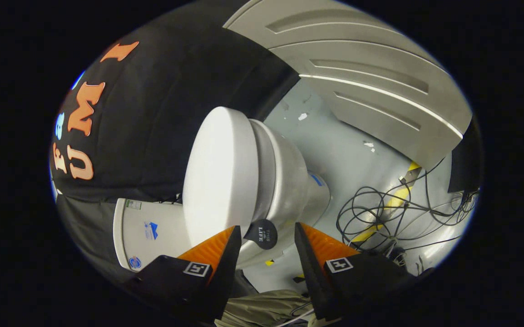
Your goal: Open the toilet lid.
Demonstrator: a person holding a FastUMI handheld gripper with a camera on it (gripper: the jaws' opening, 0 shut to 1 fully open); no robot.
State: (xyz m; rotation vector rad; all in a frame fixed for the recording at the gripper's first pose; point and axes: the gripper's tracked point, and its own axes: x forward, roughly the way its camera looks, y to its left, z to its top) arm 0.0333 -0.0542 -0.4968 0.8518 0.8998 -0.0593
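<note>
Hovering at the toilet (pixel 284 181), tool (pixel 266 234) spread, pinching nothing. Lid (pixel 219 175) down on the bowl, rim with round tab (pixel 262 234) between the fingers. Cables (pixel 393 213) on floor beyond.

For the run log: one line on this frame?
phase: approach | lid: closed | gripper: open, fingers straddle lid's black tab, no contact

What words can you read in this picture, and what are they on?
On the round black tab of the toilet lid: white writing, too blurred to read.
On the stickers of the tank: too small to read.
The open jaws flank the tab without touching it.
</note>
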